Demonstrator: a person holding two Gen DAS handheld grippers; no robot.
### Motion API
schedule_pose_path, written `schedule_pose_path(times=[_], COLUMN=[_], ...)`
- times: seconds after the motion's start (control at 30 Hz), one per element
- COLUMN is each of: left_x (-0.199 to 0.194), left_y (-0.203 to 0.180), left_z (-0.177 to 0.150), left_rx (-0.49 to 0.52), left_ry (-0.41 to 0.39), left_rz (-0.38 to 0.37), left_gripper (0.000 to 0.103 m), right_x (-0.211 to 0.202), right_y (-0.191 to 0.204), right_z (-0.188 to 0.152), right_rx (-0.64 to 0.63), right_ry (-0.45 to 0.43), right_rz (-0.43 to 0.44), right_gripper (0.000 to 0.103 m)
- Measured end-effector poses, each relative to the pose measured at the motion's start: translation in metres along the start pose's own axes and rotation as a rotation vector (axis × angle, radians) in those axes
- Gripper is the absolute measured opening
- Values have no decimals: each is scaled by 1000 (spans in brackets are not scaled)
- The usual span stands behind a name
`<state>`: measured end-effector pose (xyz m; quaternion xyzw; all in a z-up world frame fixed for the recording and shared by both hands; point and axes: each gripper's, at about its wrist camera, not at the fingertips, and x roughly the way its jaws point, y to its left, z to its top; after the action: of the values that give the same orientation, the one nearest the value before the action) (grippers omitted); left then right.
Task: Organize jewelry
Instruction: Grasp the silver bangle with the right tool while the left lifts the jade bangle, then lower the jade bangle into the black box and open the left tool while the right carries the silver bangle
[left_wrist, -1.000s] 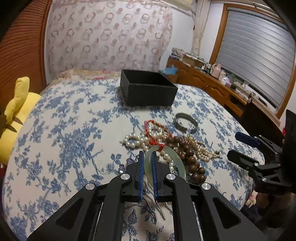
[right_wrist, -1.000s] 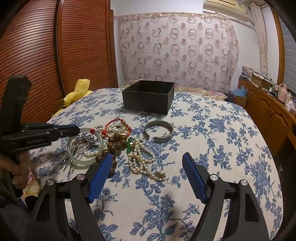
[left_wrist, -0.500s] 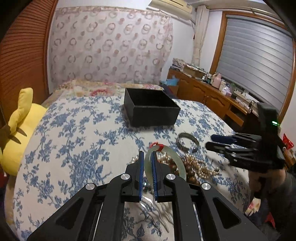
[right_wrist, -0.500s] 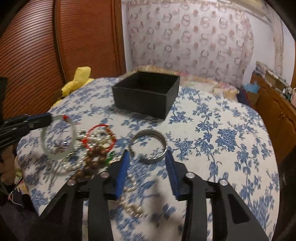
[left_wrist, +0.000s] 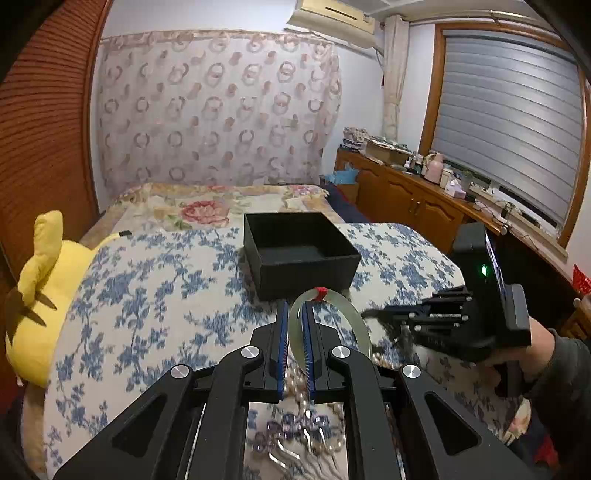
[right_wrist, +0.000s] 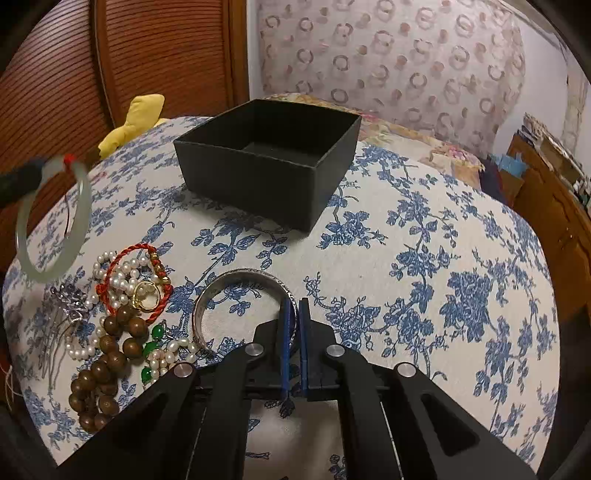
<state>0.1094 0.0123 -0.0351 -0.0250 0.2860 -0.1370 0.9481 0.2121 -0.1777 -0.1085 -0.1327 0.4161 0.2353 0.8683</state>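
Observation:
My left gripper is shut on a pale green jade bangle with a red thread, held in the air just in front of the open black box. In the right wrist view the bangle hangs at the far left, above the pile. My right gripper is low on the cloth and shut on the right end of a silver cuff bracelet; its pads press the band. The black box stands behind the cuff and shows nothing inside.
A pile lies left of the cuff: pearl strands, a red cord bracelet, a gold ring, brown wooden beads, green beads and a silver hair comb. A yellow plush toy sits at the bed's left edge. A wooden dresser stands right.
The left gripper has lifted the jade bangle off the pile and toward the box. The right gripper has swung left to the silver cuff and closed on it.

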Motion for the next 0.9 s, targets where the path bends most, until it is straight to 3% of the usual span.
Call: schedule_pose_path(times=[0.27,0.63,0.9], left_x=[11,37,81], left_y=[6,27,34], left_z=[19,54,69], left_rx=[-14,-38,-49], left_ry=[-20,-42,7], left_rz=[29,76,95], left_gripper=[7,7,7], right_x=[-11,-49,-60], right_y=[-9,-20,-22], right_z=[4,34,68], right_rx=[4,-6,-24], right_ry=[-39,-174,-240], right_rz=[-47,-88,-111], right_gripper=[4,4,4])
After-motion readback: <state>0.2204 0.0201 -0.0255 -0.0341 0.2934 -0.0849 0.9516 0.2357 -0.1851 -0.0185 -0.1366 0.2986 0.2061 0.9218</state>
